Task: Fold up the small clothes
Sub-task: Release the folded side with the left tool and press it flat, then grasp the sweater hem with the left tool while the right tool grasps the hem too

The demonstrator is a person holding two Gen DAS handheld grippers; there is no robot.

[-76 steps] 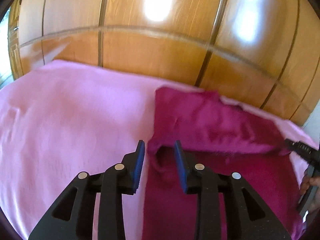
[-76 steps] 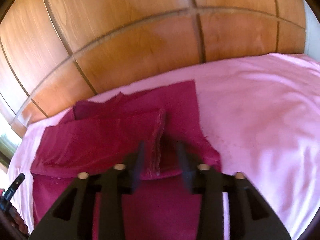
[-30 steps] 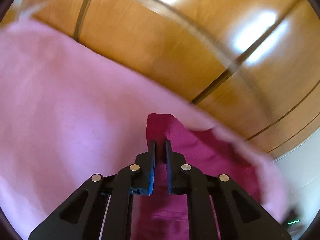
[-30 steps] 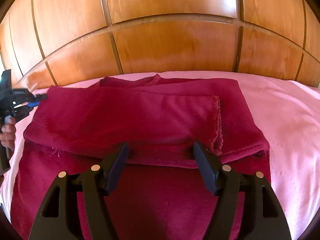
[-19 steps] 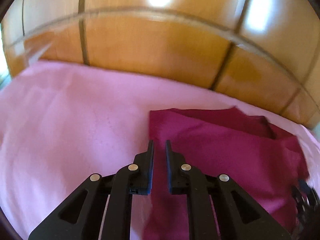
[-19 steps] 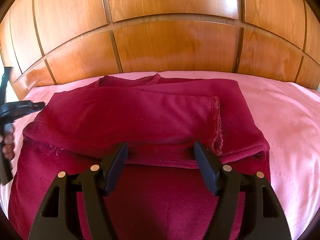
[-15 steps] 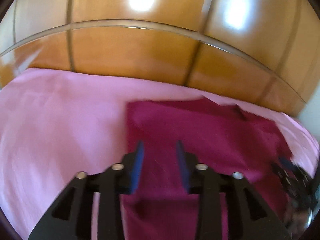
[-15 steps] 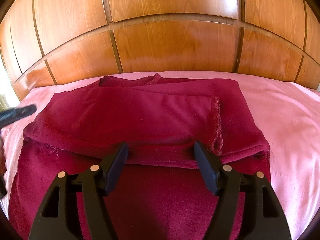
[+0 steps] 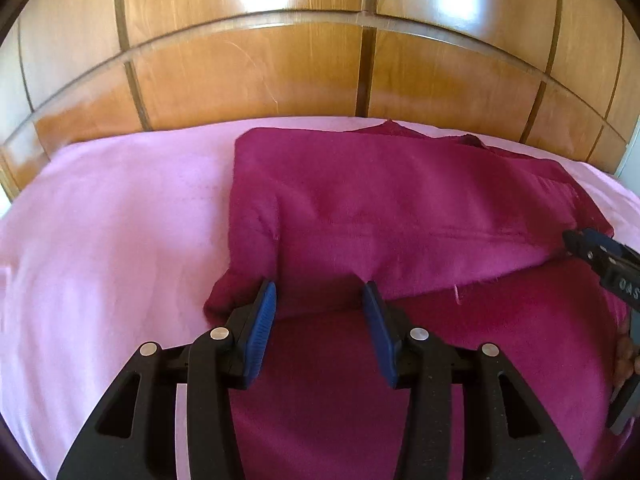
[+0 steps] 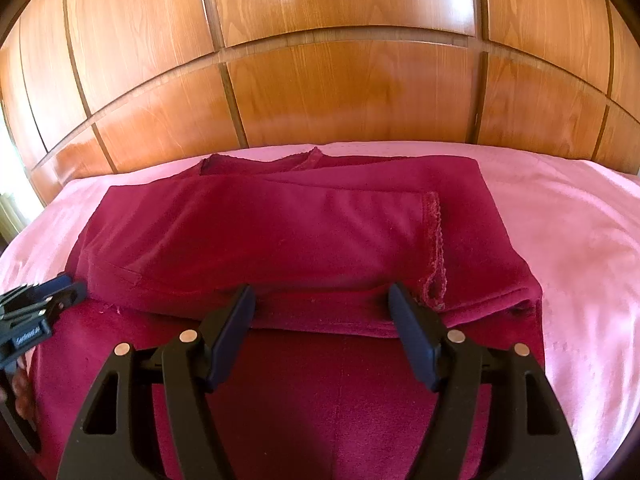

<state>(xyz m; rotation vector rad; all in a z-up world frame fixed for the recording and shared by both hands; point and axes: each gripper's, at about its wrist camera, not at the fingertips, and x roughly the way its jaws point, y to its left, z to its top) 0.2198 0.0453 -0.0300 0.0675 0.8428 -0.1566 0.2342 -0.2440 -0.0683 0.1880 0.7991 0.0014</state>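
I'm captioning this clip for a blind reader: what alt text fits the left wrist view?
A dark pink garment, its far part folded toward the camera, lies on a pale pink sheet before a wooden panelled wall. The left tongs, jaws opening, hang over the fold's near edge, gripping nothing; the right tongs enter at the right edge.

A glossy wooden panelled wall rises behind a bed covered by a pink sheet.

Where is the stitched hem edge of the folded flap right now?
In the right wrist view, the stitched hem runs down the maroon garment, right of centre, ending just beyond the right gripper.
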